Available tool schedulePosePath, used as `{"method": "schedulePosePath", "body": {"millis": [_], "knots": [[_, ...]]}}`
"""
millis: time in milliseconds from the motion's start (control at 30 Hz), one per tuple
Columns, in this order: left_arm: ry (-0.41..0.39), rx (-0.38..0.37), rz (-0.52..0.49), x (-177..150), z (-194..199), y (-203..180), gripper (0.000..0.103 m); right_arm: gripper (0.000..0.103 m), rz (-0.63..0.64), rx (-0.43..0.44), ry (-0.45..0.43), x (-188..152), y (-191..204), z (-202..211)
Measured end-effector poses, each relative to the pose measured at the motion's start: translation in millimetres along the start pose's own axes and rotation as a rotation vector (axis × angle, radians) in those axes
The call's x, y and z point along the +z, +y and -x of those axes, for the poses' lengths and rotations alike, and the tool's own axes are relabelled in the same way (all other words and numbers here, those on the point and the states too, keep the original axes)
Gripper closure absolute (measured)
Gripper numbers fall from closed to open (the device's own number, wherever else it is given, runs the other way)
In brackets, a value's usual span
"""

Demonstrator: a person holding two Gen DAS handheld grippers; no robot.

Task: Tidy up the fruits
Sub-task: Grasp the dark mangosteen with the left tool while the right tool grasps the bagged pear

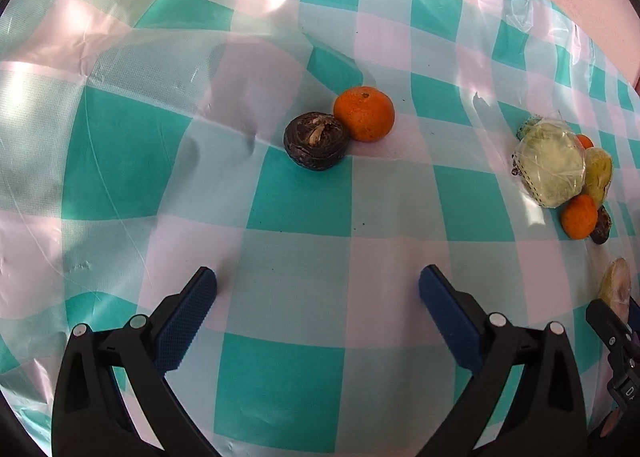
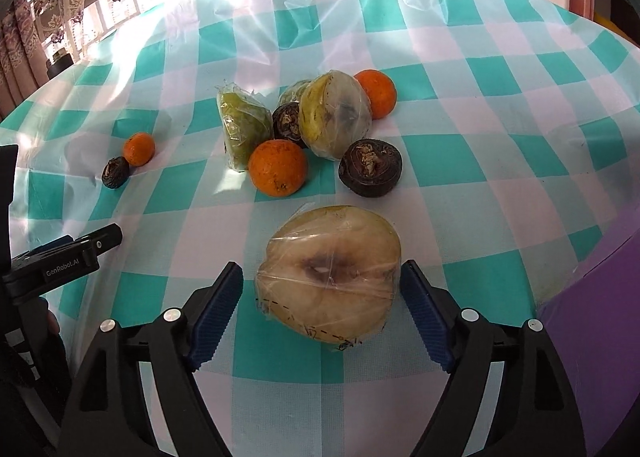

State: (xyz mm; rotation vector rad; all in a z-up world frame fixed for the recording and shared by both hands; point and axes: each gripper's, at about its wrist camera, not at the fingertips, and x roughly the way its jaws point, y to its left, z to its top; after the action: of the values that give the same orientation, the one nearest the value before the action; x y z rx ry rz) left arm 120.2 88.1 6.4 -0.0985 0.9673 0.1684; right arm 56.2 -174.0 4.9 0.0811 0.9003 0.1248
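The right claw stands apart around a wrapped half fruit that lies cut face up on the tabletop; the blue pads flank it left and right, the right pad just touching or nearly touching the wrap, the left pad with a clear gap, so nothing is clamped. The fruit sits squarely between the fingers, its longer span running across from pad to pad, which is the relation any coming grip would turn on: by my reading the claw need only close, or lift away if this is a release. Beyond it lies the main cluster: an orange, a dark round fruit, two more wrapped halves and another orange. Off to the left sit a small orange and a dark fruit, touching. The left claw is apart and empty, pointing at that pair, the orange and dark fruit, well ahead of its tips; it is the nearer claw for them.
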Motion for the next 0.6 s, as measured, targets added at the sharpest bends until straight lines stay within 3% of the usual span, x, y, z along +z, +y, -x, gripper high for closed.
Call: {"method": "schedulePosePath", "body": {"millis": [67, 100, 300, 400, 467, 600], "knots": [[-0.005, -0.004, 0.014, 8.9, -5.1, 4.5, 0.002, 0.029, 0.002, -0.021, -0.001, 3.2, 1.2, -3.0], [-0.008, -0.006, 0.019, 14.7, -8.6, 6.5, 0.002, 0.042, 0.001, -0.044, -0.009, 3.2, 1.4, -2.5], [-0.045, 0.036, -0.039, 46.7, -25.4, 0.8, 0.002, 0.044, -0.022, -0.007, -0.025, 2.2, -2.6, 1.2], [-0.074, 0.036, -0.097, 52.7, -28.0, -9.1, 0.024, 0.044, -0.021, 0.002, -0.025, 2.3, -2.0, 1.3], [-0.090, -0.011, -0.102, 50.0, -24.0, -10.6, 0.065, 0.044, -0.028, 0.014, -0.027, 2.4, -3.3, 2.0], [-0.115, -0.057, -0.018, 33.6, -6.8, -4.5, 0.065, 0.044, -0.049, 0.047, -0.033, 2.5, -7.1, 3.1]]}}
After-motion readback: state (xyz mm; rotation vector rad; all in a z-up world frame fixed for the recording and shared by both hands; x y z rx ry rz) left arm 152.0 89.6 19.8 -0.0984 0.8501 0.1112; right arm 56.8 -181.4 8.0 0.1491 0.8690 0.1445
